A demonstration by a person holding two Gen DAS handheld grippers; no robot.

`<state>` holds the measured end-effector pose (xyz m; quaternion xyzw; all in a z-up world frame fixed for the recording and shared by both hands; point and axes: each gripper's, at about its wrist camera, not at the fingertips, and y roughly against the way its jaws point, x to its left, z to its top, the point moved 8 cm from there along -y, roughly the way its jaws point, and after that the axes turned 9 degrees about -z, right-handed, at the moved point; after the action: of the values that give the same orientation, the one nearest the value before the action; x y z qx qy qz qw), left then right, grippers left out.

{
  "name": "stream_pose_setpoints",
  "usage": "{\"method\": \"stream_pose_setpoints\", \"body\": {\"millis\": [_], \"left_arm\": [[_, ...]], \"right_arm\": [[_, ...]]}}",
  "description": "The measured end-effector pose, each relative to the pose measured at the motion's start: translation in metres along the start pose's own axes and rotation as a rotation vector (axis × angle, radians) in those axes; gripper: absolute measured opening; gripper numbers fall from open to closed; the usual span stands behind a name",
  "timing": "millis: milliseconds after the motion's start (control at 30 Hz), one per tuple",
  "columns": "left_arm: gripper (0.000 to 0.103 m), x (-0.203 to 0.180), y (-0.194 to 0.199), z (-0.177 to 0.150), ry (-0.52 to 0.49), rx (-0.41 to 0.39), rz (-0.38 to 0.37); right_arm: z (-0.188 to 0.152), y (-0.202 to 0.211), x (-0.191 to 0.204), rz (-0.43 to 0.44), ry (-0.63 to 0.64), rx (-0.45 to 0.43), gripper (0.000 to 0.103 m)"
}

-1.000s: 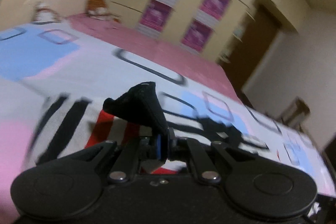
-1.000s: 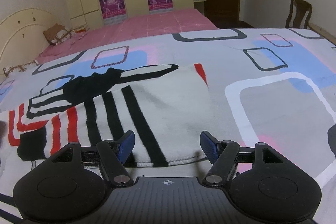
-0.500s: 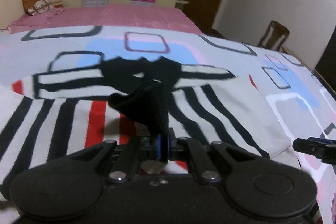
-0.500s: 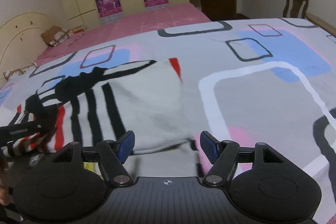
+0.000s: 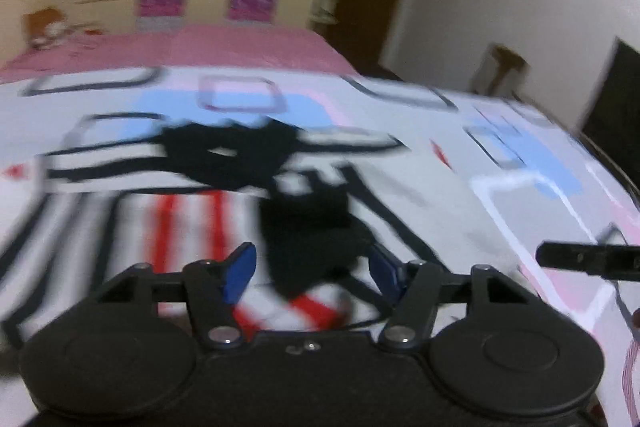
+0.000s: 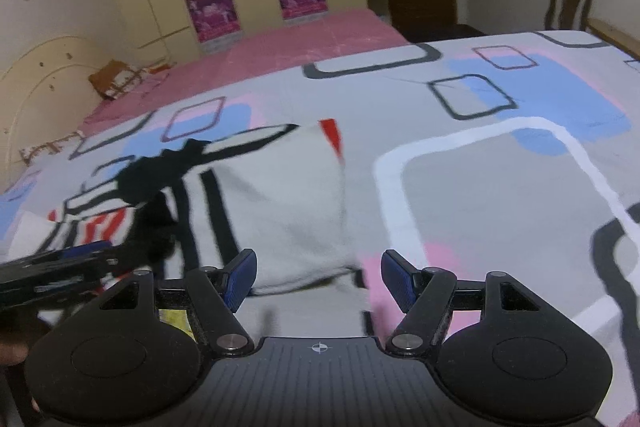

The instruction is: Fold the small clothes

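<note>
On the bed, a small striped sweater lies spread on the patterned bedspread. It is white with black and red stripes and a black collar. It looks soft, light and floppy, so it will bend and sag when lifted. I think the best place to grab it is at an edge or a corner, like the white hem near the right gripper.

The left gripper has its blue fingers wide apart. A black sleeve cuff sits between them, but they do not pinch it. This view is blurry.

The right gripper has its fingers wide apart too. It holds nothing. It hangs just over the near hem of the sweater, and I cannot tell if it touches.
</note>
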<state>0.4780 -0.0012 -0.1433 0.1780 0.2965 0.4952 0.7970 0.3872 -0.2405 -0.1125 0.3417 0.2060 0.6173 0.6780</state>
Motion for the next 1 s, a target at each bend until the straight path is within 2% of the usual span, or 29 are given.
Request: {"method": "stream_pose_setpoints", "body": {"millis": [200,267,333,433,533,600,633,667,700,767,867,933,1000], "left_arm": [[0.054,0.078,0.101,-0.013,0.090,-0.123,0.228],[0.054,0.103,0.129,-0.023,0.103,-0.114,0.298],[0.054,0.127,0.144,-0.039,0.134,-0.074,0.346],[0.050,0.148,0.141,-0.056,0.181,-0.015,0.325],[0.050,0.158,0.127,-0.055,0.185,-0.010,0.298],[0.038,0.167,0.115,-0.052,0.183,0.019,0.318],[0.037,0.171,0.115,-0.052,0.179,0.016,0.313],[0.032,0.172,0.114,-0.049,0.173,0.009,0.298],[0.026,0.173,0.112,-0.047,0.159,0.017,0.295],[0.021,0.173,0.108,-0.049,0.130,0.046,0.273],[0.020,0.172,0.109,-0.057,0.120,0.052,0.260],[0.018,0.174,0.110,-0.057,0.132,0.043,0.254],[0.017,0.174,0.110,-0.058,0.138,0.032,0.250]], "right_arm": [[0.005,-0.014,0.050,0.136,0.014,0.032,0.068],[0.005,-0.020,0.070,0.175,0.019,0.042,0.068],[0.004,-0.028,0.086,0.212,0.009,0.060,0.068],[0.002,-0.046,0.107,0.237,-0.009,0.094,0.068],[0.001,-0.066,0.122,0.239,-0.016,0.126,0.068],[0.000,-0.078,0.131,0.247,-0.023,0.143,0.068],[0.001,-0.082,0.136,0.254,-0.012,0.143,0.067],[0.001,-0.085,0.142,0.254,0.012,0.138,0.051],[0.001,-0.087,0.147,0.254,0.040,0.139,0.028],[-0.002,-0.091,0.156,0.269,0.092,0.148,0.009],[0.003,-0.079,0.163,0.266,0.174,0.100,0.006],[0.018,-0.058,0.156,0.248,0.173,0.000,0.006],[0.034,-0.042,0.134,0.166,0.143,-0.102,0.006]]}}
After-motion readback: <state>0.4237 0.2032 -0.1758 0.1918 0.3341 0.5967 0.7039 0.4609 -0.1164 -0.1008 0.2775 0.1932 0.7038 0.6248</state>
